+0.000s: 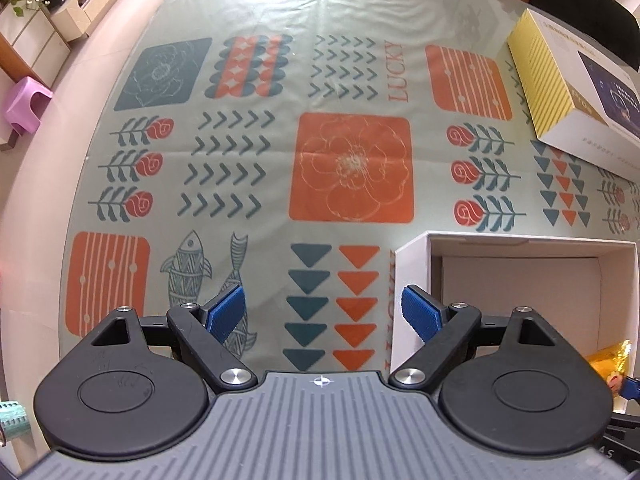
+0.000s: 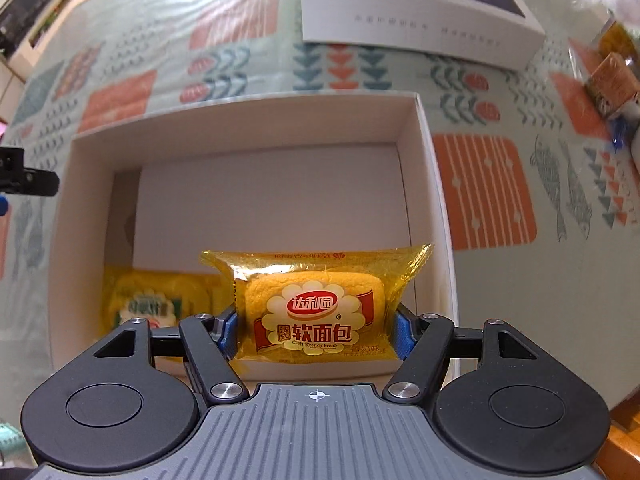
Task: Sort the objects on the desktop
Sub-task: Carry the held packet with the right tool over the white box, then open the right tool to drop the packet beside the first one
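My right gripper point(image 2: 316, 330) is shut on a yellow soft bread packet point(image 2: 316, 312) and holds it over the near part of the open white box point(image 2: 248, 120). A second yellow snack packet point(image 2: 156, 300) lies inside the box at its near left. My left gripper point(image 1: 324, 312) is open and empty above the patterned tablecloth, just left of the white box point(image 1: 412, 272). A bit of the gold packet point(image 1: 612, 356) shows at the right edge of the left wrist view.
A closed white and yellow carton point(image 1: 560, 92) lies at the far right of the table, also in the right wrist view point(image 2: 416, 16). Small wrapped items point(image 2: 612, 76) sit at the right. A purple stool point(image 1: 26, 104) stands on the floor left.
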